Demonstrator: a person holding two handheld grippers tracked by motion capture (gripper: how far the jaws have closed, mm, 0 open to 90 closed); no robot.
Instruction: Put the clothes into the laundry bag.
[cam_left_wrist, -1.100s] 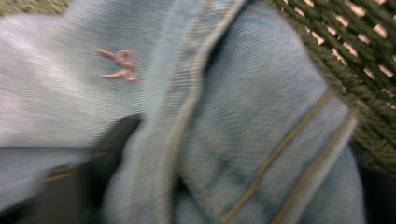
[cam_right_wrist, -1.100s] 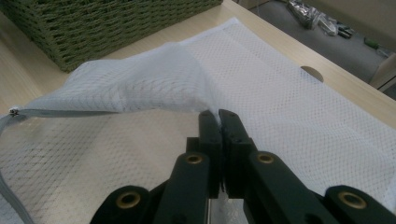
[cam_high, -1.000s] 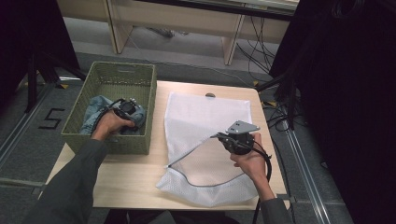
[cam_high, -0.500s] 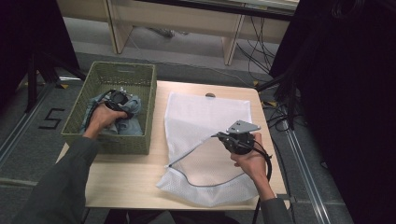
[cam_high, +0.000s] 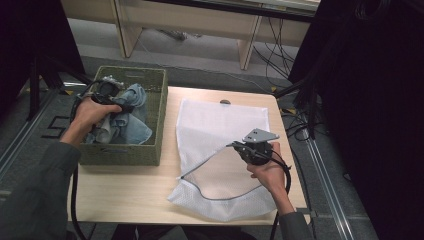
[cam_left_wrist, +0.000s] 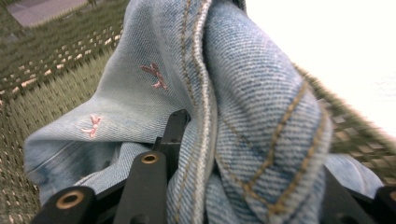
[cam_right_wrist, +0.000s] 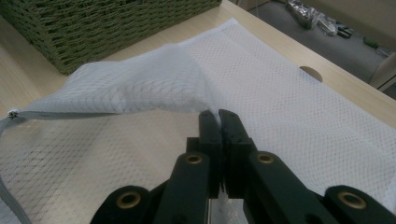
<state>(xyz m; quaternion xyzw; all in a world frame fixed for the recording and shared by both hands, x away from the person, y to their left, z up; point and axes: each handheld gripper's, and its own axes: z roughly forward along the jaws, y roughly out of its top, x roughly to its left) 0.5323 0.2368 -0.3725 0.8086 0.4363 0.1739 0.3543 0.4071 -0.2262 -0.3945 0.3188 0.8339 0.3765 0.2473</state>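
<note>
A light blue denim garment (cam_high: 131, 116) lies bunched in a green woven basket (cam_high: 120, 153) at the table's left. My left gripper (cam_high: 124, 106) is inside the basket, shut on a thick fold of the denim (cam_left_wrist: 252, 116), which drapes over its jaws and hides the tips. A white mesh laundry bag (cam_high: 225, 125) lies flat on the table to the right of the basket. My right gripper (cam_high: 234, 146) is shut on the bag's upper layer at the zipper edge, and holds the mouth raised and open. In the right gripper view the closed jaws (cam_right_wrist: 218, 116) pinch the mesh (cam_right_wrist: 154, 88).
The basket's woven wall (cam_right_wrist: 93, 28) stands close to the bag's left side. Bare wooden tabletop (cam_high: 125, 190) lies in front of the basket. A cable hole (cam_high: 225, 102) sits at the table's far edge. Desk legs and cables are on the floor beyond.
My left gripper has moved from the basket's near right part toward its far left, pulling the denim up with it. The right gripper has stayed still, holding the bag.
</note>
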